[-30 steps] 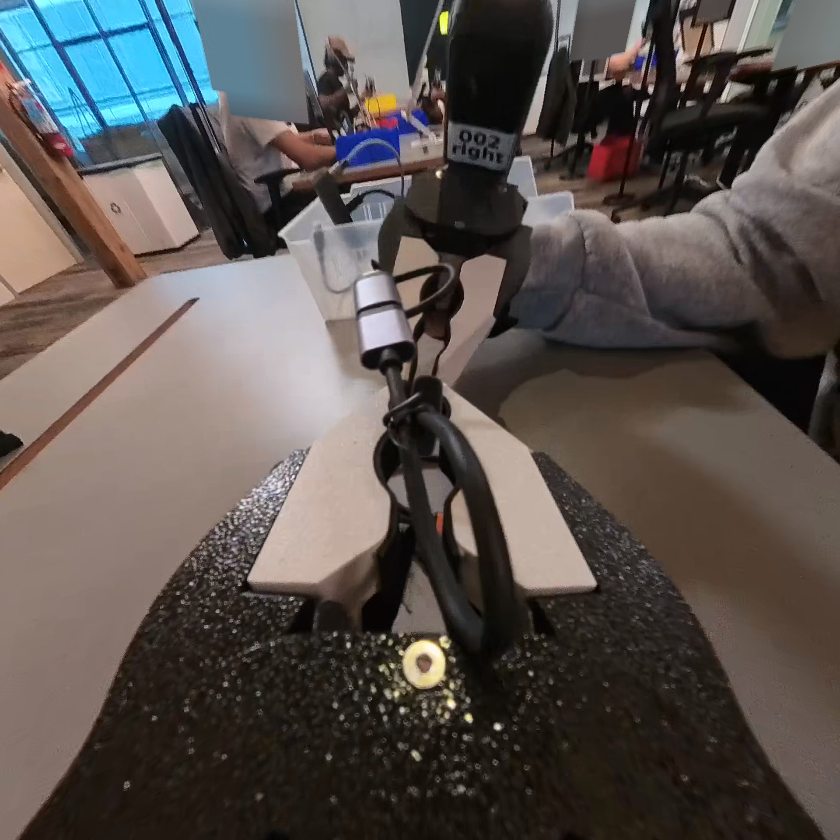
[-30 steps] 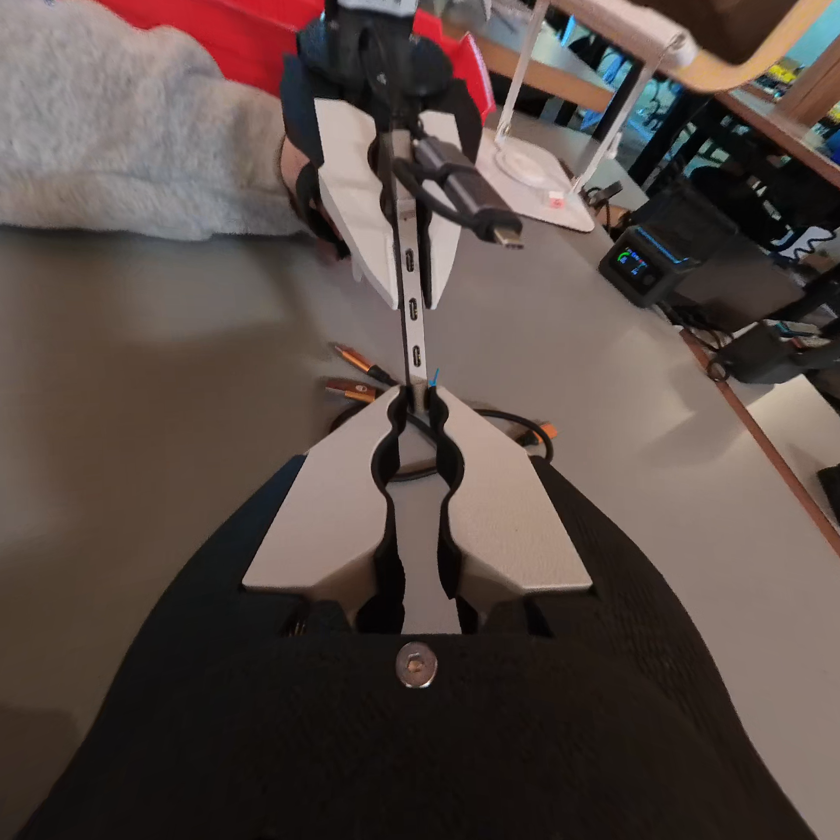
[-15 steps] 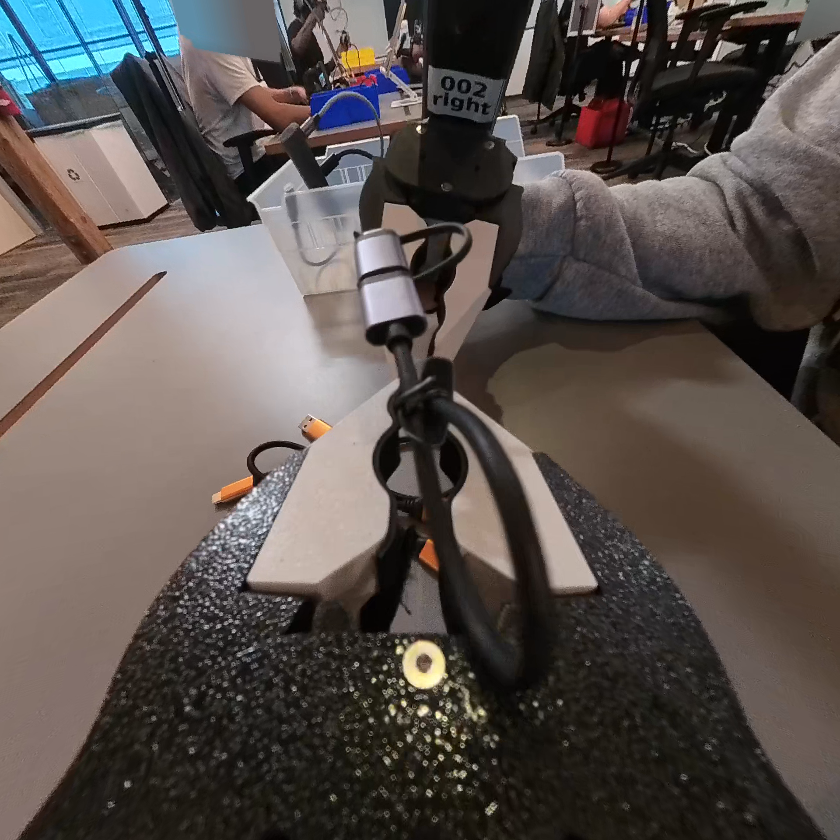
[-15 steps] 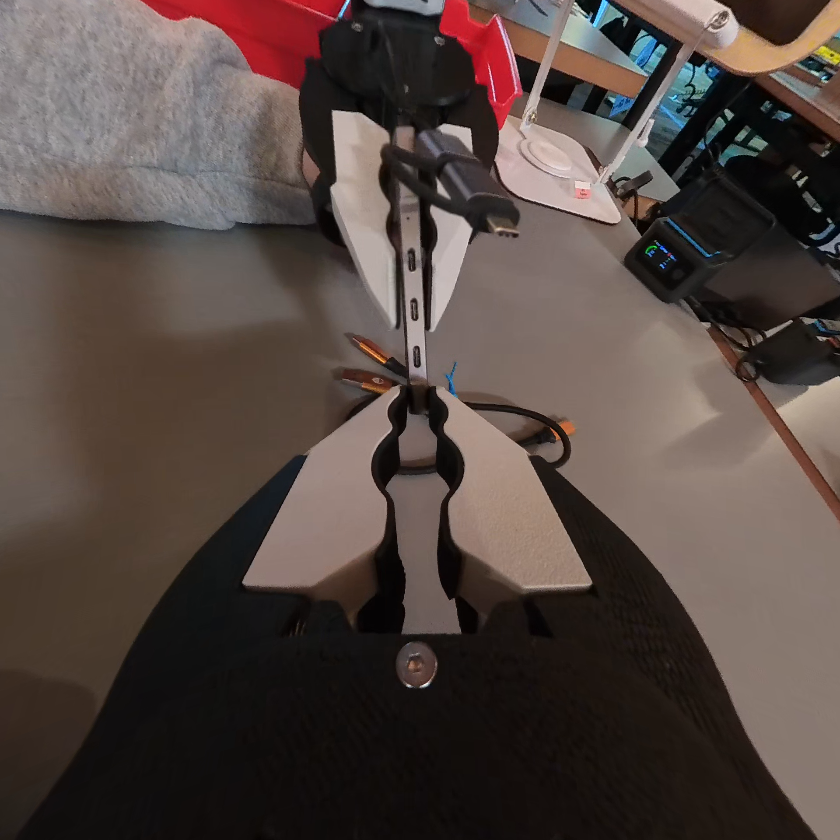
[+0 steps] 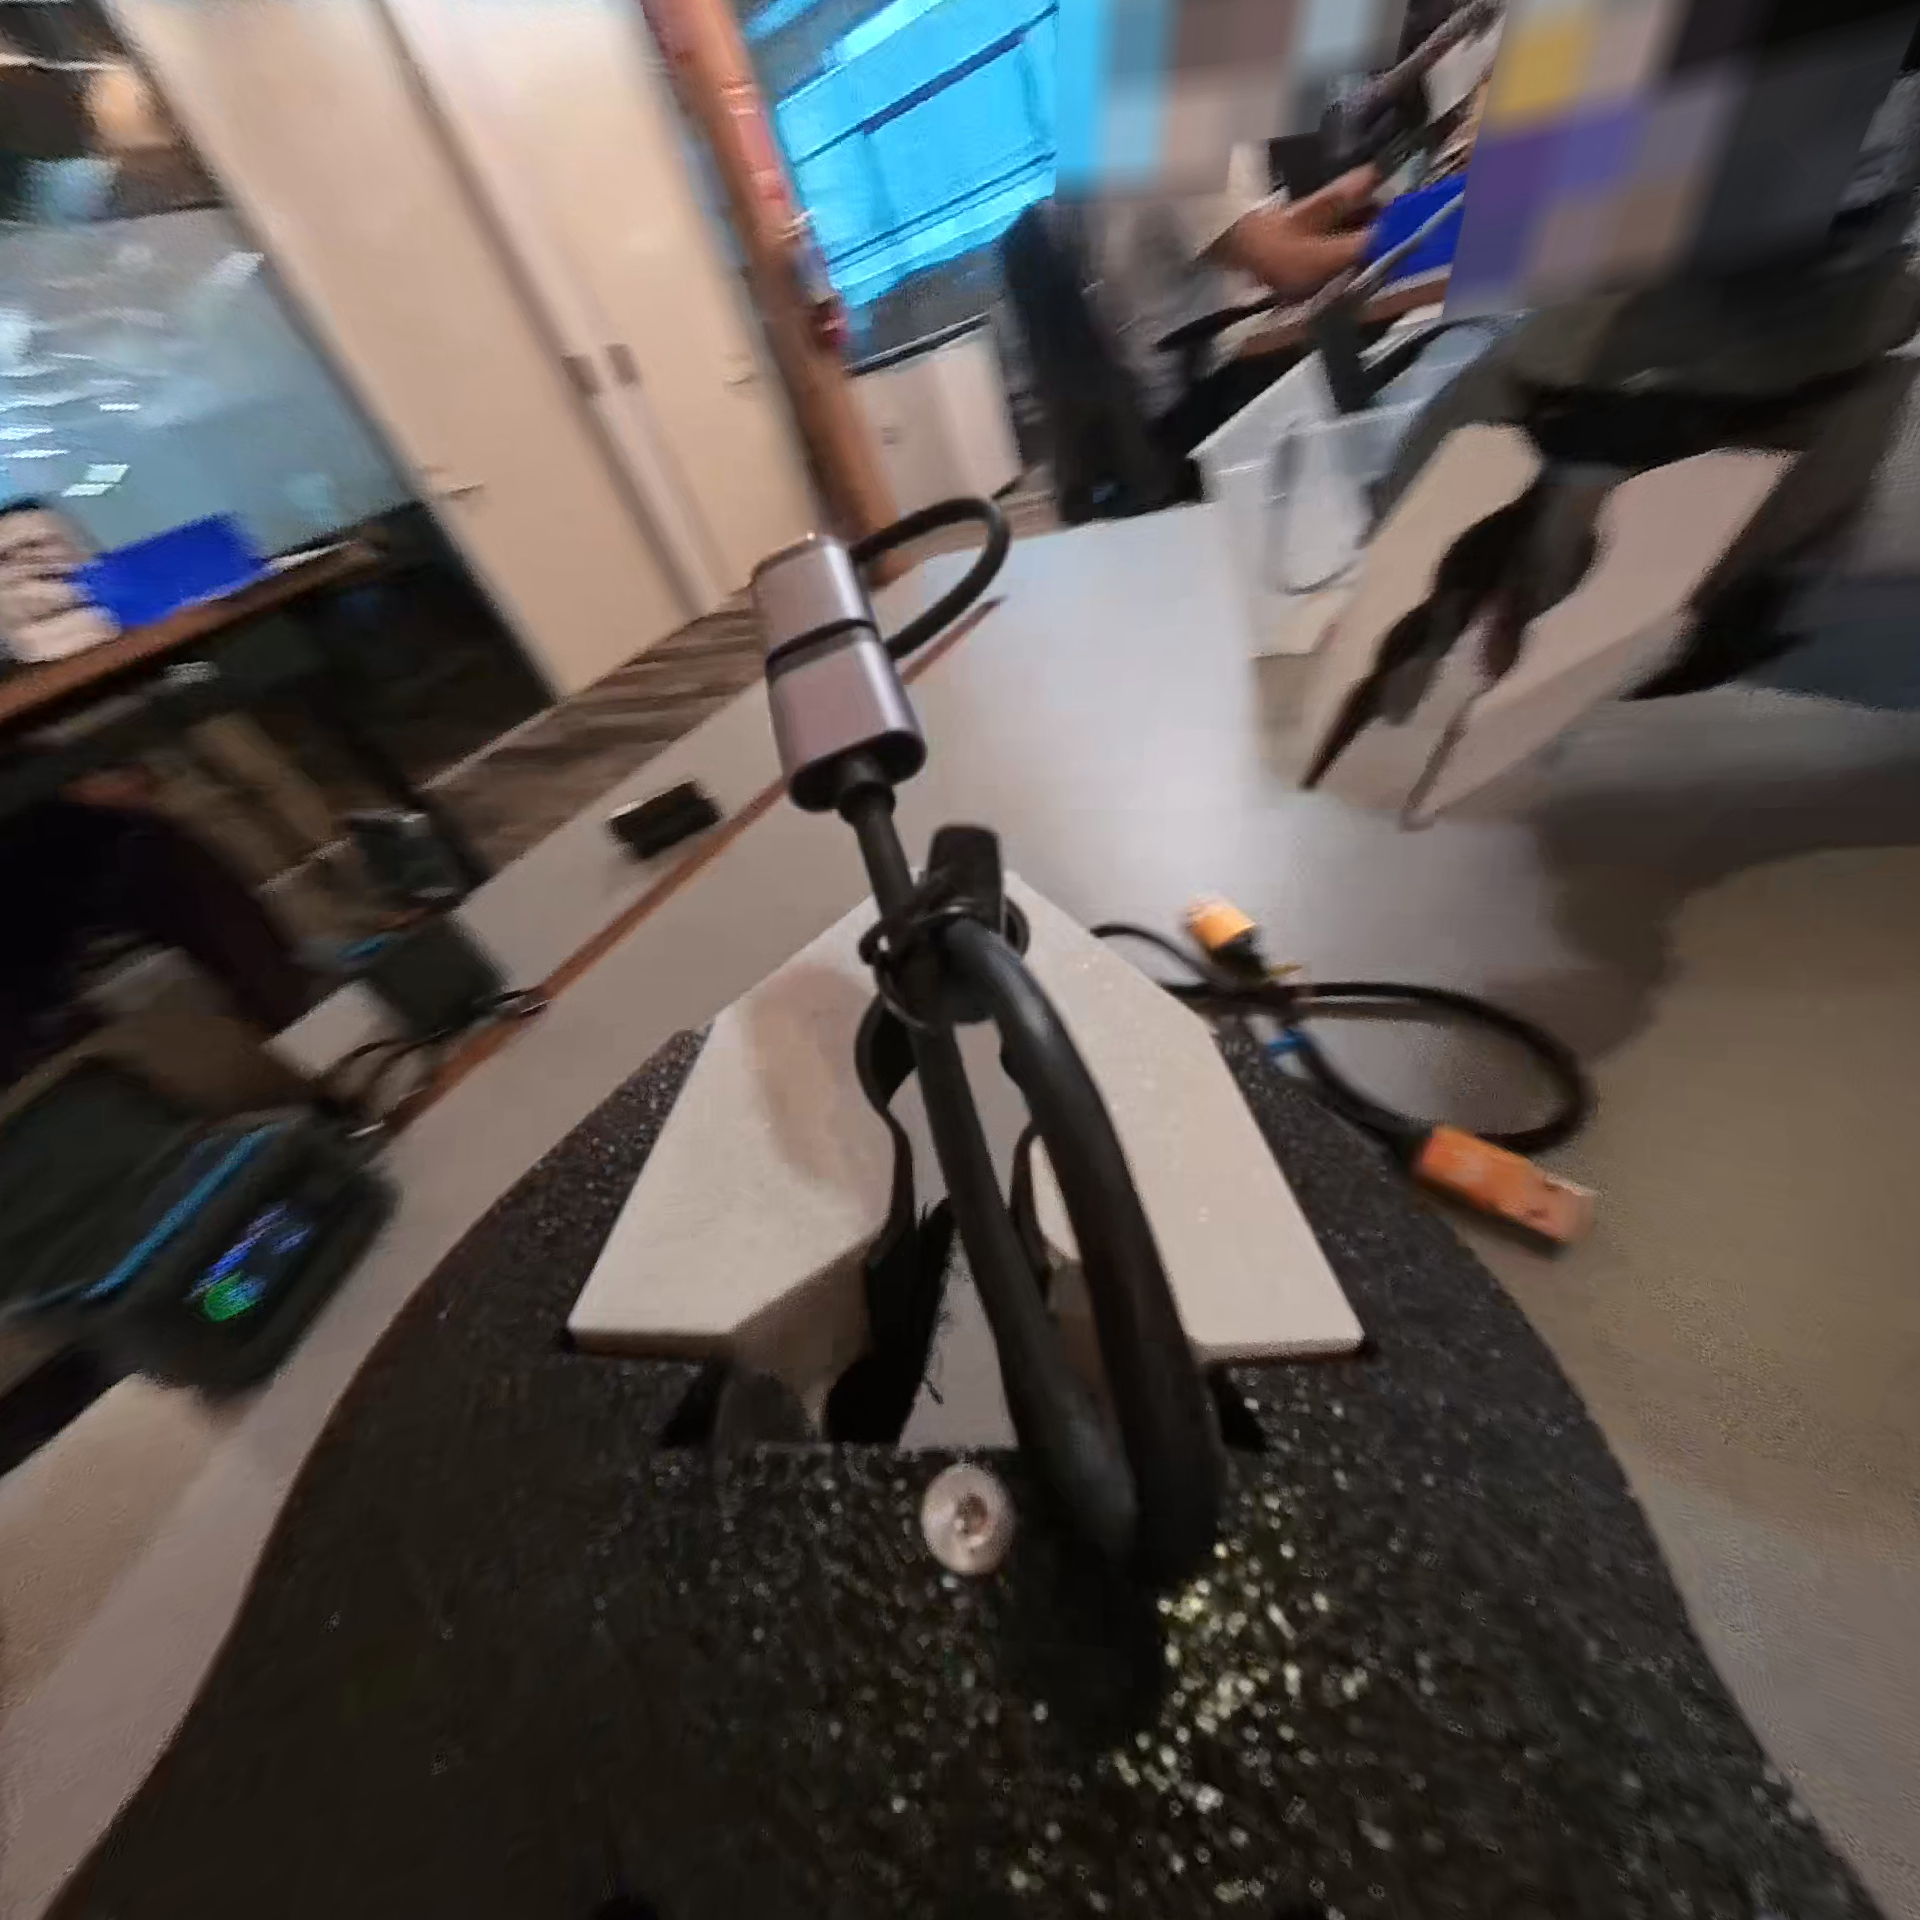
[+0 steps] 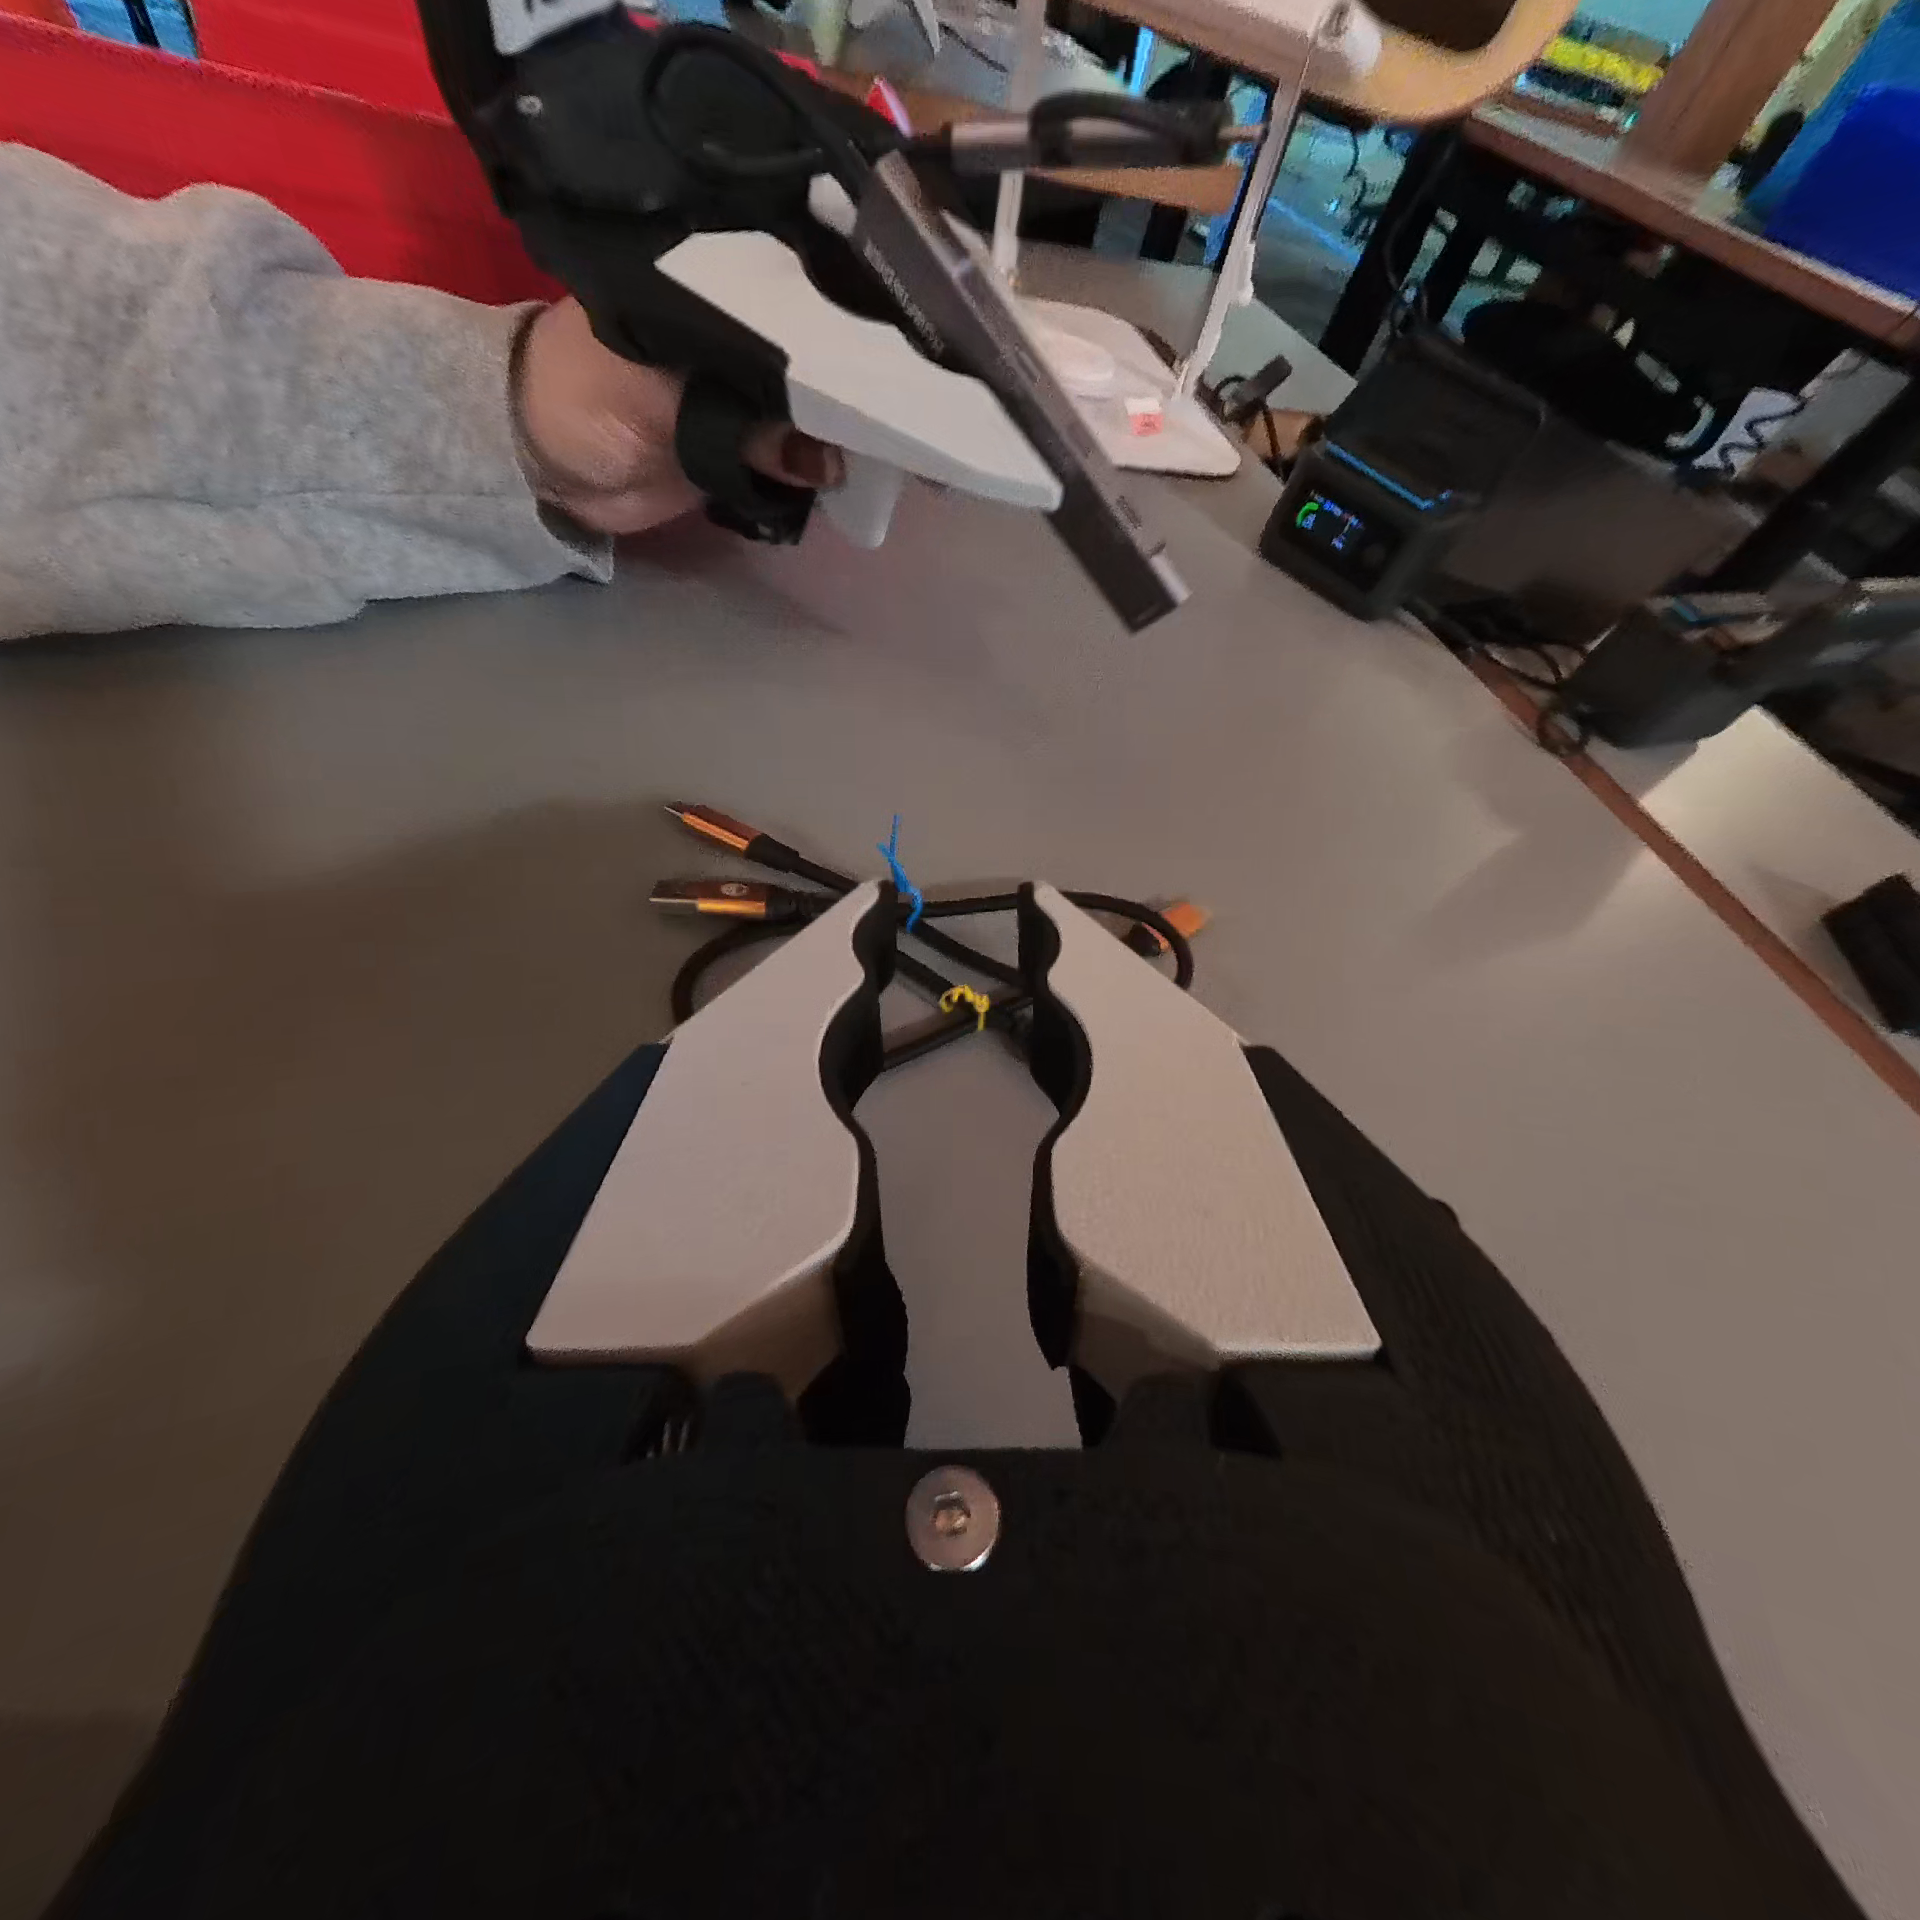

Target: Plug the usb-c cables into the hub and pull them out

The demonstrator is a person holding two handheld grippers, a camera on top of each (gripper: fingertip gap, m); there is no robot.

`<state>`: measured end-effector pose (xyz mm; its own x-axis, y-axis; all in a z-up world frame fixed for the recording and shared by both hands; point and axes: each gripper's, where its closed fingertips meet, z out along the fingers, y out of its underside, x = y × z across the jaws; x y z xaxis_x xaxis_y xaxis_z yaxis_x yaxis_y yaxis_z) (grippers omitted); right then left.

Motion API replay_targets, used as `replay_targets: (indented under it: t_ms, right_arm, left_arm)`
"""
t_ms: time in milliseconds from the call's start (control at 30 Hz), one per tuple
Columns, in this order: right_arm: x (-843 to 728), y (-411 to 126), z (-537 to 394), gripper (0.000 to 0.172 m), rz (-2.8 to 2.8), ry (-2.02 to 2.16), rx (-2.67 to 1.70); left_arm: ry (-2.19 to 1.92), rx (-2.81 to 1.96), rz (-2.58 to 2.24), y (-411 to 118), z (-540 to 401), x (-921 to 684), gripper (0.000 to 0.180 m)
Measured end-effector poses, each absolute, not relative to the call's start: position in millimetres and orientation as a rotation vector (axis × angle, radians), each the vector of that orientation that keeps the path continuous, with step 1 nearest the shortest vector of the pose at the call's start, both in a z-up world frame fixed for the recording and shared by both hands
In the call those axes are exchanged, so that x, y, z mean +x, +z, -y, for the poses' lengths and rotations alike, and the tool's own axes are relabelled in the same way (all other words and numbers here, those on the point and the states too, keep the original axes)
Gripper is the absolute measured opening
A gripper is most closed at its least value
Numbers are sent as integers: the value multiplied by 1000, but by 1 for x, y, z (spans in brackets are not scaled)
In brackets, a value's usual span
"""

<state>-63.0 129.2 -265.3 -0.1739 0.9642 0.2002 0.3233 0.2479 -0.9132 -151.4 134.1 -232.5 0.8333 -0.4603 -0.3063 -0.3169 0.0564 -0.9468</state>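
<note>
Hub (image 6: 1023, 390): I hold this slim grey bar in my left jaws, tilted above the bench (image 6: 416, 831); rigid, light, smooth, so grip mid-body

Cables (image 6: 935, 966): below the hub on the bench; limp cords, so take the stiff orange plug (image 6: 717, 896)

Right jaws: apart, empty, above the cables

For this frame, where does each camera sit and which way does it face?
Left wrist view: on the left gripper, facing forward over the grey table; its white fingers clamp the slim grey hub, whose black cable loops back.
Right wrist view: on the right gripper, open above black cables with orange plugs, facing the left gripper and a grey sleeve.
Shared: the hub, those cables, each other's gripper.
</note>
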Motion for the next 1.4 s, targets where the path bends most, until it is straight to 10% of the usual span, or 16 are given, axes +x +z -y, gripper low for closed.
replay_targets:
  t_ms: [900,1400]
  right_arm:
    - [-114,-332,-83,21,2666,843,-1199]
    - [-100,-275,-146,5,1578,754,-1450]
  left_arm:
    - [107,-1468,-521,-230,-153,-177,8]
    - [310,-1470,-831,-253,-153,-141,9]
